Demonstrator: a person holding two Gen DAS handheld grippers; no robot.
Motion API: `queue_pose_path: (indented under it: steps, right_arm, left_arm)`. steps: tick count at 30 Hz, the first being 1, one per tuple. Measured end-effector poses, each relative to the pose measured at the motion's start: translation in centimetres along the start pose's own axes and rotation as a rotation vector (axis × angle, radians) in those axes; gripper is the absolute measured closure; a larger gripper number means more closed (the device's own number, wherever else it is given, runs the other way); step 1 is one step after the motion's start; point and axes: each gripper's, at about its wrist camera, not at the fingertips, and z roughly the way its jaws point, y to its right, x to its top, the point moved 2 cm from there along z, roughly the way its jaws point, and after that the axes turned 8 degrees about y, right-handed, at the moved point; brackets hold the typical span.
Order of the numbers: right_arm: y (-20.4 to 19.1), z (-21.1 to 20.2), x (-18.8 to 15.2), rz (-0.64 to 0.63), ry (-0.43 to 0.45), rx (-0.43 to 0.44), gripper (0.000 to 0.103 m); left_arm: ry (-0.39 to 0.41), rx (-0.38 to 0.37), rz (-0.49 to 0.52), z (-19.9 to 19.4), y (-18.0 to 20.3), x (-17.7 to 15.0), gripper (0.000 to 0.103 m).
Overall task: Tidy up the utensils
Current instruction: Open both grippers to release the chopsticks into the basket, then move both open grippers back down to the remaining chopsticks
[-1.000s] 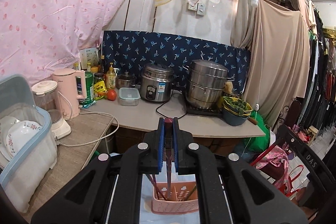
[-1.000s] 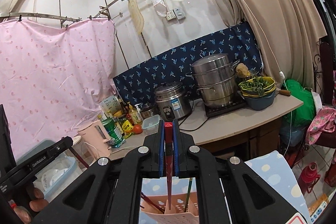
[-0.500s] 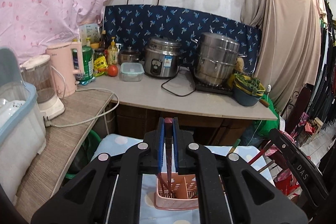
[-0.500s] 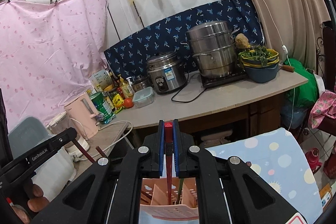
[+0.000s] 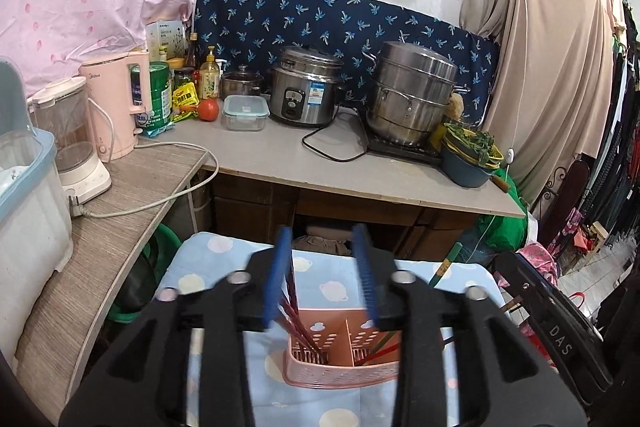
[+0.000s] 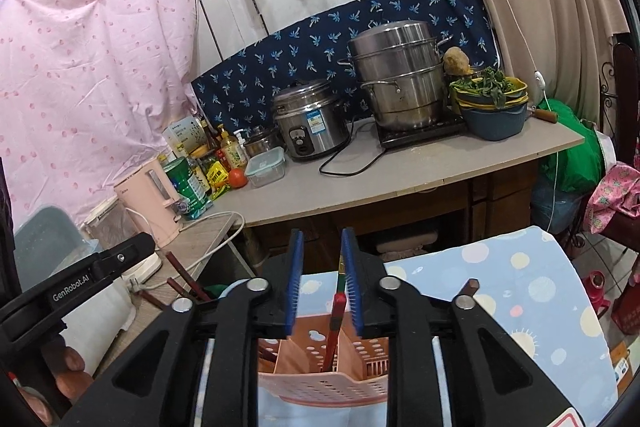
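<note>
A pink perforated utensil basket [image 5: 340, 367] with dividers stands on a blue dotted cloth [image 5: 208, 267]; it also shows in the right wrist view [image 6: 320, 383]. My left gripper [image 5: 324, 275] is open above its left compartment, where dark red chopsticks [image 5: 296, 315] stand. My right gripper [image 6: 322, 279] is open above the basket, with a red-and-green utensil [image 6: 336, 319] standing loose between the fingers in a middle compartment. Green and red utensils [image 5: 380, 347] lie in the right compartment.
Behind the cloth stands a counter [image 5: 320, 163] with a rice cooker [image 5: 304, 91], a steel steamer pot [image 5: 412, 95], a bowl of greens [image 5: 472, 155] and a pink kettle [image 5: 116, 107]. A plastic bin [image 5: 28, 211] sits at left. The left gripper's body [image 6: 80, 283] shows in the right wrist view.
Both grippers opened and let go of their utensils, which now stand in the basket. Both views have tilted further down toward the basket.
</note>
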Motion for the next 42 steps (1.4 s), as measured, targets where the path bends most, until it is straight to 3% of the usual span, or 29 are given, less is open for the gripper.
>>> queue_pose_path:
  steps: [8,11,19,23,33,42]
  right_arm:
    - [-0.7,-3.2,0.6,-0.005,0.026,0.021,0.072]
    - [-1.0,-4.7,0.6,-0.014,0.032,0.022,0.066]
    - [-1.6,-9.2,-1.1,-0.022,0.011,0.041,0.065]
    - [-1.8,-12.0,-3.6,-0.037,-0.024,0.048,0.064]
    - [0.2,-17.9,-13.3,-0.006,-0.190,0.024,0.064]
    - [0.0,-22.0,-22.0,-0.138,-0.304,-0.053,0.064]
  left_arm:
    - [0.025,0.014,0.037,-2.1,0.8,0.4,0.062]
    - [0.028,0.016,0.043,-3.2,0.9,0.2,0.062]
    - [0.012,0.023,0.076,-6.6,1.0,-1.6,0.061]
    - [-0.014,0.022,0.090,-8.9,0.6,-3.8,0.053]
    - [-0.149,0.037,0.071,-12.7,-2.2,-12.3,0.053]
    - [-0.292,0.057,0.100,-15.6,-3.8,-21.5,0.053]
